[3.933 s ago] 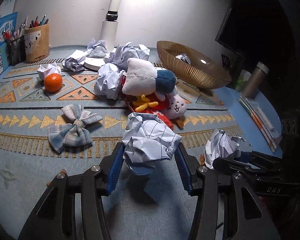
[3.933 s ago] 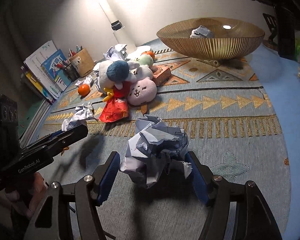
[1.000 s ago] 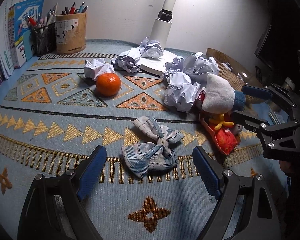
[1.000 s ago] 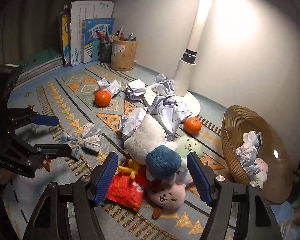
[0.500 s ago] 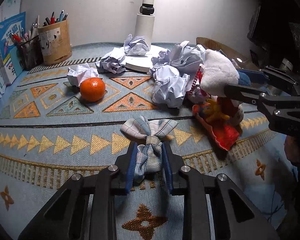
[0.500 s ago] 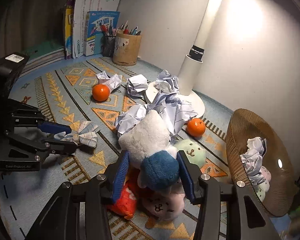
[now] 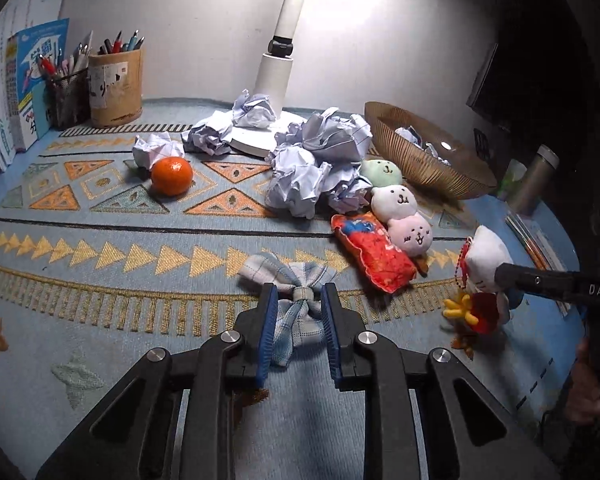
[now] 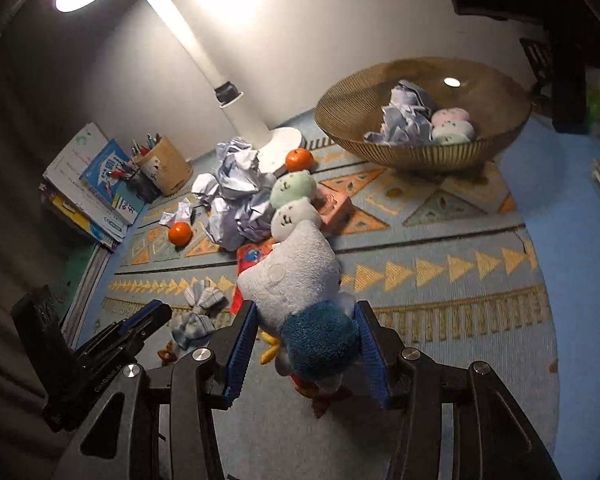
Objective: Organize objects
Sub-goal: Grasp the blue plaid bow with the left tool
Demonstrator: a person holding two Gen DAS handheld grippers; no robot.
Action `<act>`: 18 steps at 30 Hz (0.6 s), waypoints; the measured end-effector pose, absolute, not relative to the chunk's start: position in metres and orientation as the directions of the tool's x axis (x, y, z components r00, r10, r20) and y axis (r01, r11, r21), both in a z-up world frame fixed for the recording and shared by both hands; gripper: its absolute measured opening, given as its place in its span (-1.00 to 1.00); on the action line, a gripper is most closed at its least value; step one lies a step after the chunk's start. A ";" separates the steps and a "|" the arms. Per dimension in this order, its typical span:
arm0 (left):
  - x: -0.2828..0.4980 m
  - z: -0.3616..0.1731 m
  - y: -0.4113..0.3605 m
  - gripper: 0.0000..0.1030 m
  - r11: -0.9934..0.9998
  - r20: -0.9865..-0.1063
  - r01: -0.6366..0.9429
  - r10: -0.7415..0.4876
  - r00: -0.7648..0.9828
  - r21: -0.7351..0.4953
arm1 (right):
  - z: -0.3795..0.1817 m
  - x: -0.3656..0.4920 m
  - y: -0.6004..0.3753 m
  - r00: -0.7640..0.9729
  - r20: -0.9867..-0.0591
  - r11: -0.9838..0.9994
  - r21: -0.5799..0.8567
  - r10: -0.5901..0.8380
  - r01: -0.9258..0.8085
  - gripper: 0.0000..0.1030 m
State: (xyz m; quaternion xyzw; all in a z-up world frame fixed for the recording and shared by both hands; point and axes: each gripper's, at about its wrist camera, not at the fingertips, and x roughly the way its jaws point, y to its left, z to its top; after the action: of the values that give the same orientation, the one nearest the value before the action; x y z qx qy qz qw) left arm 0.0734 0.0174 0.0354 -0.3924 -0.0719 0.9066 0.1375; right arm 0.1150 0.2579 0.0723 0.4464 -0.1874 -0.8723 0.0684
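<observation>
Two claws are each gripping a soft item. In the left wrist view the left claw (image 7: 298, 328) is clamping together on the plaid bow (image 7: 290, 300) at its knot, one loop bunched between the blue pads (image 7: 267, 332), the other spreading beyond the tips. Whether the bow is resting on or lifting off the patterned mat (image 7: 100, 248) cannot be told. Its long axis is running near to far along the claw.

In the right wrist view the right claw (image 8: 306, 344) is closing on the white plush toy (image 8: 296, 280) across its blue cap (image 8: 320, 342), holding it above the mat. The toy's long axis is pointing far, white body leading, roughly toward the plush pile (image 8: 292, 200), with the wicker bowl (image 8: 420, 148) well apart at far right.

Risks, as a judgement: the bow is being pinched on loose fabric, so it is likely to slide out under a quick swing. The toy is hanging mostly ahead of the pads, so its weight may pivot or pull it free. Its dangling red and yellow parts (image 7: 470, 308) may snag the red pouch (image 7: 374, 252) or the crumpled paper (image 7: 300, 184) on a low carry.
</observation>
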 end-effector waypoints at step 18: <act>0.051 0.017 0.043 -0.52 -0.970 -0.770 -0.200 0.232 -0.595 -0.137 | 0.061 0.127 0.226 -0.622 -0.779 -0.990 -0.002 -0.085 0.138 0.30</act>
State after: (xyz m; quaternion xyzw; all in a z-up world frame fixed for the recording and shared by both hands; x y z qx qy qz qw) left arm 0.0512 0.0427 0.0168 -0.4337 -0.0182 0.8927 0.1209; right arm 0.1271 0.2264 0.0611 0.4305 0.0306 -0.8999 0.0621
